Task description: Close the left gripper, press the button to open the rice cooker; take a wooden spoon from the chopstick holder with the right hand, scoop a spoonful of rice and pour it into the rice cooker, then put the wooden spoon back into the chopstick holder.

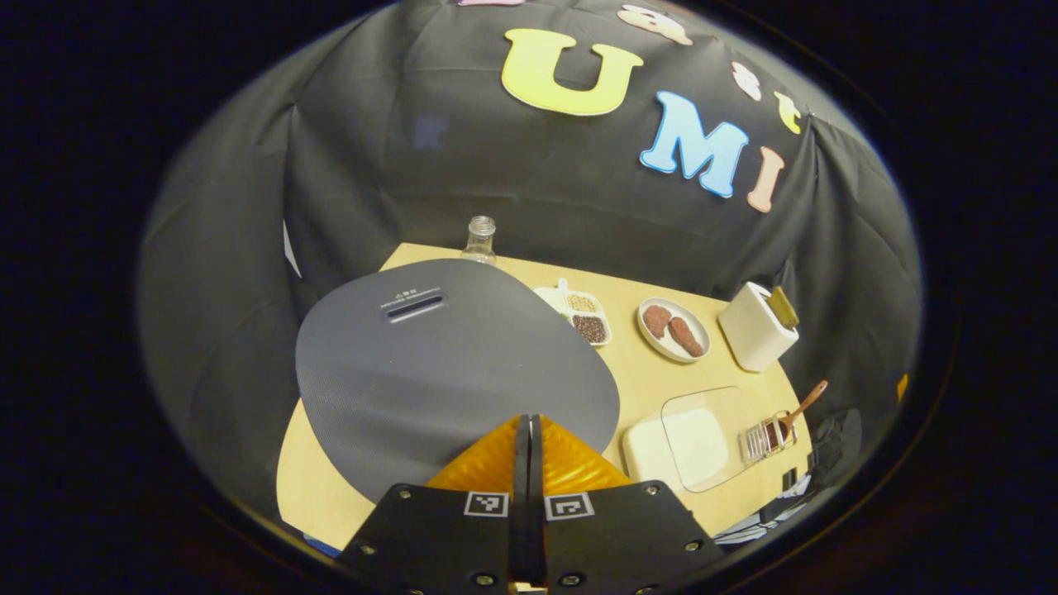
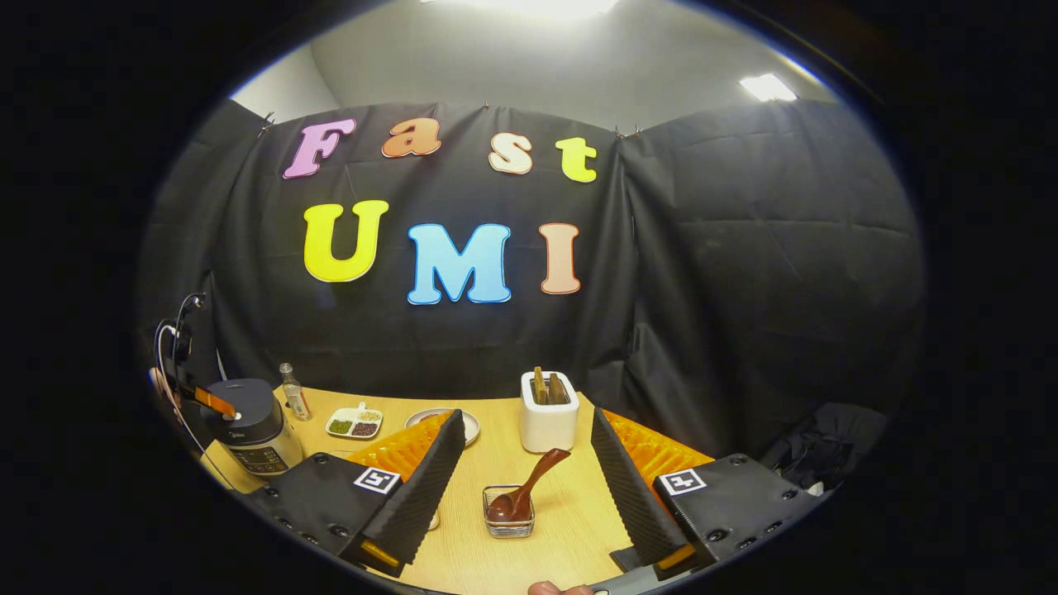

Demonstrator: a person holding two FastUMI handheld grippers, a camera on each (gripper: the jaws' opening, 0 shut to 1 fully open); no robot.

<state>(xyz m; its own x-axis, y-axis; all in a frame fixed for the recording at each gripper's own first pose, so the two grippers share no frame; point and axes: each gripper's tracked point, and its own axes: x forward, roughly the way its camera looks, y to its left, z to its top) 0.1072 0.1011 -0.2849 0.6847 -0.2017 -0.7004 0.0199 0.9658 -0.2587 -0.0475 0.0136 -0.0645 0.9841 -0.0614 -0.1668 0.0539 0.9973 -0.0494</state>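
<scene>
in the left gripper view the left gripper point(image 1: 529, 434) is seen with its fingers pressed together over the grey lid of the rice cooker point(image 1: 446, 364) — nothing is held. in the right gripper view the right gripper point(image 2: 522, 479) is spread wide, and between its fingers the wooden spoon point(image 2: 525, 492) is seen leaning in the wire chopstick holder point(image 2: 508, 514) (handle tilted right). farther back — a white toaster point(image 2: 547, 417) is seen.
</scene>
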